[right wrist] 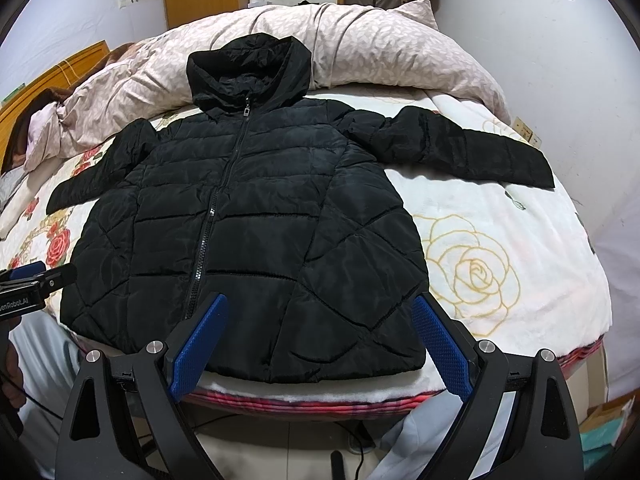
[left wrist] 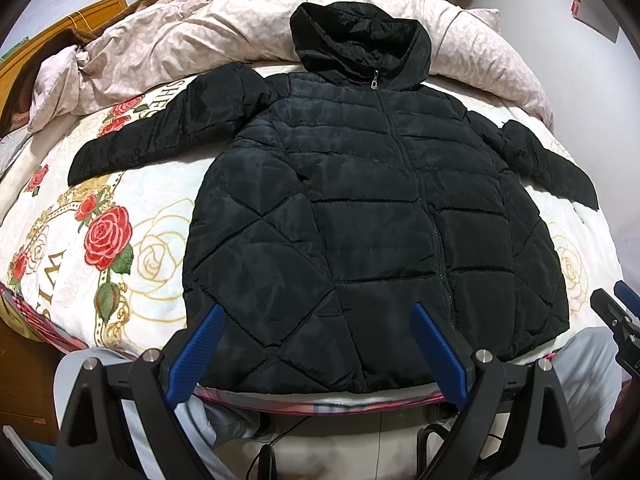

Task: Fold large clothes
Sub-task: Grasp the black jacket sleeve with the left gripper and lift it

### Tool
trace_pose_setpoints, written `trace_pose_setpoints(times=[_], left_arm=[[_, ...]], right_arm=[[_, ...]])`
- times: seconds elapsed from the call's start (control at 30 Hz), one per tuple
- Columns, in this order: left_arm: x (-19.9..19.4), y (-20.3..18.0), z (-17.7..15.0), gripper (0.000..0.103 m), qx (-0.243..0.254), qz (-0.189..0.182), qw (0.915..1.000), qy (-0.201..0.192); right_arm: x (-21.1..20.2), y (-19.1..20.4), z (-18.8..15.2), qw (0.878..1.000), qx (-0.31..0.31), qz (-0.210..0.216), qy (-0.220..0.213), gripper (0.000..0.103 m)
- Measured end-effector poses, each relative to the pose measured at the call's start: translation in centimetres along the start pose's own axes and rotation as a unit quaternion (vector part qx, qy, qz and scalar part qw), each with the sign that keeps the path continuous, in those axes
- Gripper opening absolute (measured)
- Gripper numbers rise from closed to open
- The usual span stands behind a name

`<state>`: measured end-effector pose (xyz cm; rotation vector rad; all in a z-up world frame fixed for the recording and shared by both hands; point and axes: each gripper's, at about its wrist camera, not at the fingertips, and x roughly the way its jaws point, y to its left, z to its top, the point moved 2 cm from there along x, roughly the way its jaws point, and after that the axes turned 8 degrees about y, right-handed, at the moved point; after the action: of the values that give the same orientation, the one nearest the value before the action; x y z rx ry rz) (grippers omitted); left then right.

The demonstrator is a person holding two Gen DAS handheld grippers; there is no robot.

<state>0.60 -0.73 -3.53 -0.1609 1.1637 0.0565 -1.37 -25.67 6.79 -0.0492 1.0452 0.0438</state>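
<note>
Jacket black quilted, flat | left tongs wide | right tongs wide, seemingly empty

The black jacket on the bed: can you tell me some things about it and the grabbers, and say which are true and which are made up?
1. The black jacket lies flat, front up. True.
2. Its zipper is wide open. False: it is zipped to the collar.
3. Both sleeves are folded over its front. False: they spread outward on the rose blanket.
4. The left gripper is open. True.
5. The right gripper pinches the hem. False: it is open, holding nothing.
</note>
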Motion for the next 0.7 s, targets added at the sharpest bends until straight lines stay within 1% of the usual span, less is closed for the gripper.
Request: trace_pose_setpoints(times=[0.27, 0.43, 0.6, 0.7], left_arm=[[0.8, 0.2, 1.0, 0.095, -0.001, 0.005, 0.9999, 0.009], [2.1, 1.0, 2.0, 0.095, -0.006, 0.006, 0.9998, 0.016], [4.4, 3.7, 3.8, 0.095, -0.039, -0.009, 0.9987, 0.031], [5.7, 6.1, 5.3, 0.095, -0.065, -0.005, 0.9973, 0.033]], right_arm=[[1.5, 0.9, 0.8, 1.000, -0.008, 0.000, 0.009, 0.093], [2.9, 1.5, 1.7, 1.000, -0.018, 0.012, 0.016, 0.093], [4.9, 2.7, 3.7, 0.999, -0.036, 0.027, 0.025, 0.093], [6.3, 3.8, 5.3, 0.998, -0.047, 0.036, 0.028, 0.093]])
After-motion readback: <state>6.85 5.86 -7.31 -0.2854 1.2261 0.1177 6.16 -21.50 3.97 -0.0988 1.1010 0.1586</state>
